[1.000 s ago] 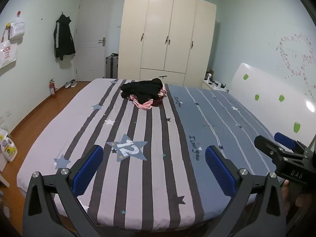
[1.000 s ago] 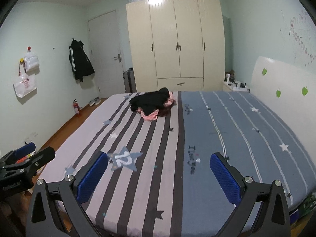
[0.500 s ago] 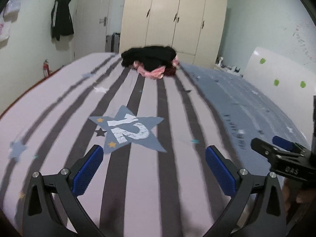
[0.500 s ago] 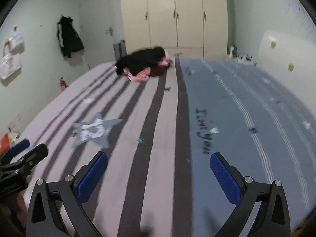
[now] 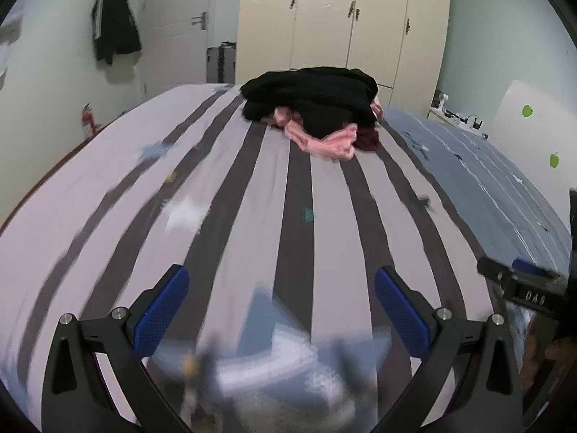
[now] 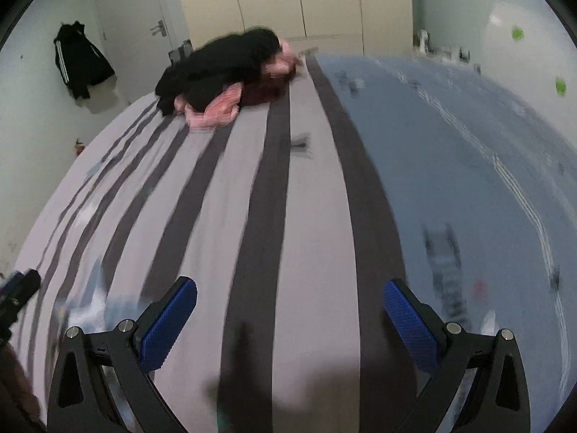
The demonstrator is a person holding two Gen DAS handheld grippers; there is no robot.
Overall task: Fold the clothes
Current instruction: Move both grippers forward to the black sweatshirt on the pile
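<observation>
clothes point(image 5: 317, 115) lie in a heap well ahead of both sets of fingers, at the far end of the striped bedspread point(image 5: 299, 238): a black garment point(image 5: 324, 97) on top, a pink one point(image 5: 328, 142) spilling out toward the grippers, and a dark red piece point(image 5: 368, 140) tucked beside it. left gripper point(image 5: 281, 310) hovers over the bed with its blue-padded fingers point(image 5: 160, 310) spread wide and nothing between them; the heap sits straight beyond the gap, slightly toward the right finger. right gripper point(image 6: 290, 321) is likewise spread wide and empty above the stripes, and from it the heap point(image 6: 230, 75) sits far ahead and off past the left finger. just under the left gripper's fingers a blurred blue print on the bedspread shows. past the right finger of the left gripper, the tip of the other tool is in view, apart from the cloth. beyond the heap stand cream wardrobe doors point(image 5: 346, 18), and a dark jacket point(image 5: 113, 18) hangs on the wall far off beyond the left finger.
</observation>
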